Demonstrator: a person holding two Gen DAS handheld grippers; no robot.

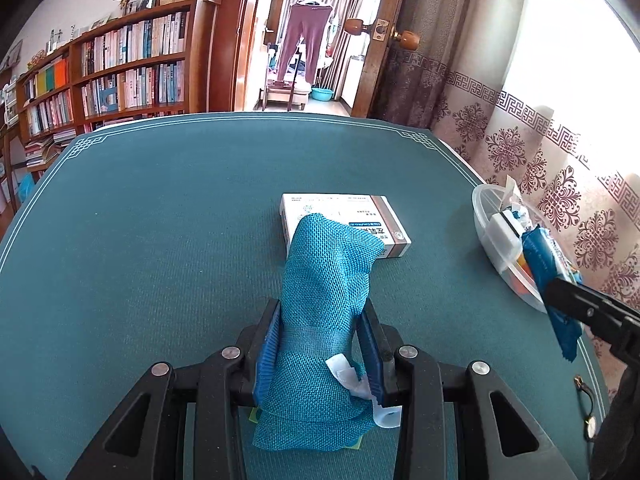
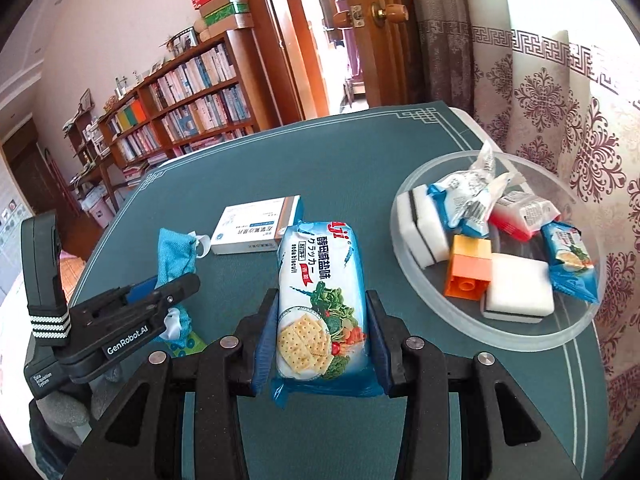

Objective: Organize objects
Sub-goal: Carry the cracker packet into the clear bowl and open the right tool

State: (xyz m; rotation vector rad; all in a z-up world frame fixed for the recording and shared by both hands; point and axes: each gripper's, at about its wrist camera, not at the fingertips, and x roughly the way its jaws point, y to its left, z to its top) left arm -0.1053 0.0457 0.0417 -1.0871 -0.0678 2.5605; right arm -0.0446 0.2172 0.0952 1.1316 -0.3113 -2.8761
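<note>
My left gripper [image 1: 322, 308] is shut on a teal knitted cloth bundle [image 1: 328, 272] with a white tag, held just above the table. Behind the cloth lies a white medicine box [image 1: 340, 208]. My right gripper [image 2: 323, 300] is shut on a blue-and-white soda biscuit packet [image 2: 320, 288], held upright to the left of a clear plastic bowl [image 2: 516, 340]. In the left wrist view the right gripper [image 1: 554, 294] and its packet [image 1: 544, 264] hang at the near edge of the bowl [image 1: 482, 228]. From the right wrist view, the left gripper [image 2: 172, 284] with the cloth [image 2: 176, 252] is at the left.
The bowl holds two white sponges [image 2: 516, 292], an orange toy brick [image 2: 468, 272] and several snack packets [image 2: 568, 260]. A green patterned item [image 2: 188, 344] lies under the left gripper. A teal mat [image 1: 160, 220] covers the table, with a curtain at the right and a bookshelf behind.
</note>
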